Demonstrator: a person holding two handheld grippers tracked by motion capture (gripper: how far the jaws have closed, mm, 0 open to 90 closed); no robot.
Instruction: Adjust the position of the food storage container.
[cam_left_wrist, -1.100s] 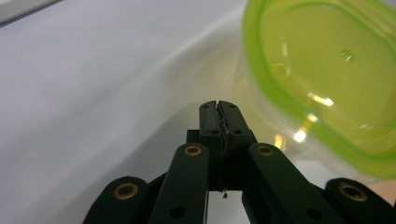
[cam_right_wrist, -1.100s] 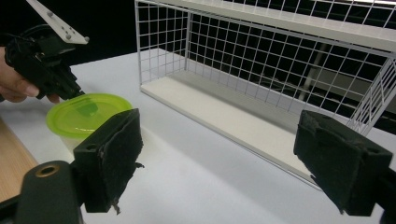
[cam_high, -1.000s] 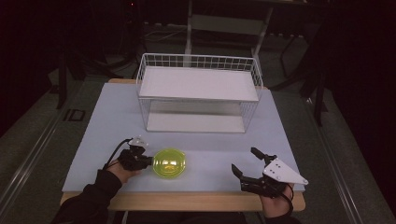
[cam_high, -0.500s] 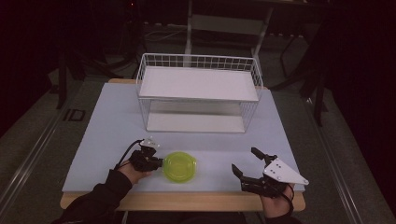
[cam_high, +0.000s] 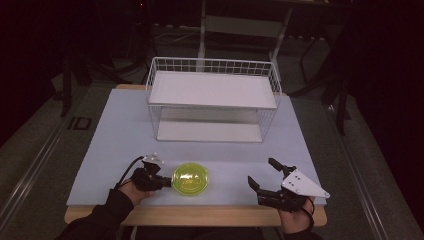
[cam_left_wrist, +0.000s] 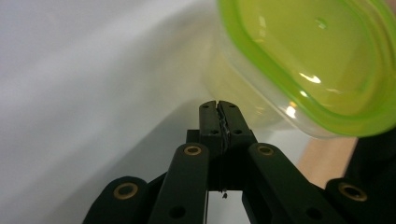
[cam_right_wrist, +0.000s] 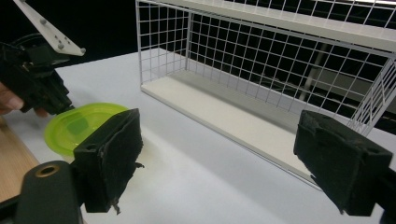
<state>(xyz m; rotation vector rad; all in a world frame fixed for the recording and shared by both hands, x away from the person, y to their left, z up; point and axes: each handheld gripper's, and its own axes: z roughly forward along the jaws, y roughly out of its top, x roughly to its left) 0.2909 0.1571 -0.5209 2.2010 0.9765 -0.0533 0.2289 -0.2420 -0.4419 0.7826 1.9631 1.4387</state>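
Observation:
A round container with a lime-green lid (cam_high: 190, 178) sits on the white mat near the front edge of the table. My left gripper (cam_high: 167, 182) is shut, and its closed tips rest against the container's left side. In the left gripper view the two jaws (cam_left_wrist: 218, 106) meet with nothing between them, right at the clear wall under the green lid (cam_left_wrist: 308, 60). My right gripper (cam_high: 261, 171) stands open at the front right, with empty space between its pads (cam_right_wrist: 224, 154). In its view the container (cam_right_wrist: 79, 126) and the left gripper (cam_right_wrist: 60, 109) appear at the left.
A white wire rack (cam_high: 212, 90) with an upper and a lower shelf stands at the back middle of the mat (cam_high: 125, 140); it fills the far side of the right gripper view (cam_right_wrist: 261, 60). Bare wood edges the table front (cam_high: 200, 215).
The left gripper has slid to the right along the table front, and the green-lidded container has shifted right with it. The right gripper has stayed put and open.

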